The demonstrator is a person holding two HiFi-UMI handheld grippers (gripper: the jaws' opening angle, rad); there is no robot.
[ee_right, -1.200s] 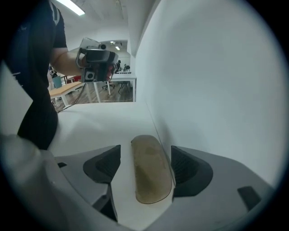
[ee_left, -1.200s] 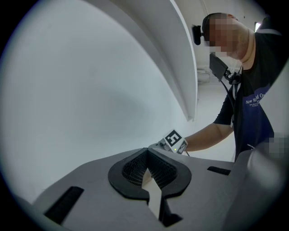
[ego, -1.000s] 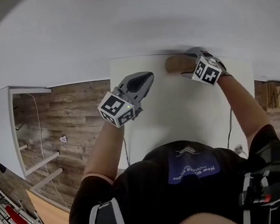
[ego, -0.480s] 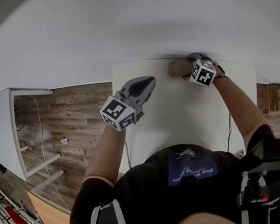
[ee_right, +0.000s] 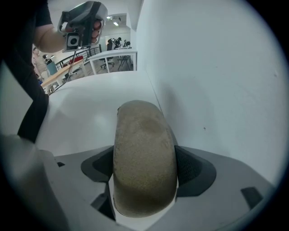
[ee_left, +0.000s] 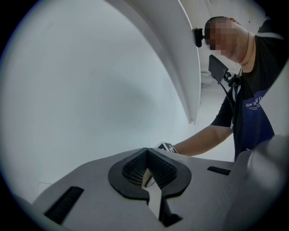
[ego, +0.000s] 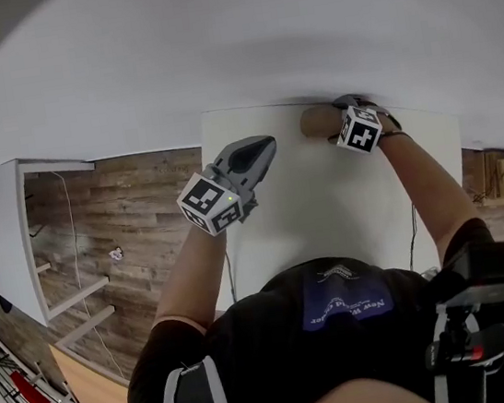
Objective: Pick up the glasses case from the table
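The tan, felt-like glasses case (ego: 318,120) lies at the far edge of the white table (ego: 327,204), right against the wall. My right gripper (ego: 348,106) points steeply down over its right end. In the right gripper view the case (ee_right: 144,149) fills the gap between the wide-spread jaws of the right gripper (ee_right: 144,169), with the dark pads (ee_right: 192,169) flanking its sides; I see no squeeze on it. My left gripper (ego: 258,146) hovers above the table's left part, away from the case, and in its own view the left gripper (ee_left: 146,173) has its jaws together and empty.
A white wall (ee_right: 216,67) rises directly behind the case. The table's left edge (ego: 210,202) drops to a wooden floor (ego: 134,222). A white shelf unit (ego: 6,240) stands farther left. A cable (ego: 414,229) hangs near the table's front right.
My right gripper has sunk down over the case, toward the wall. The left gripper has stayed about where it was.
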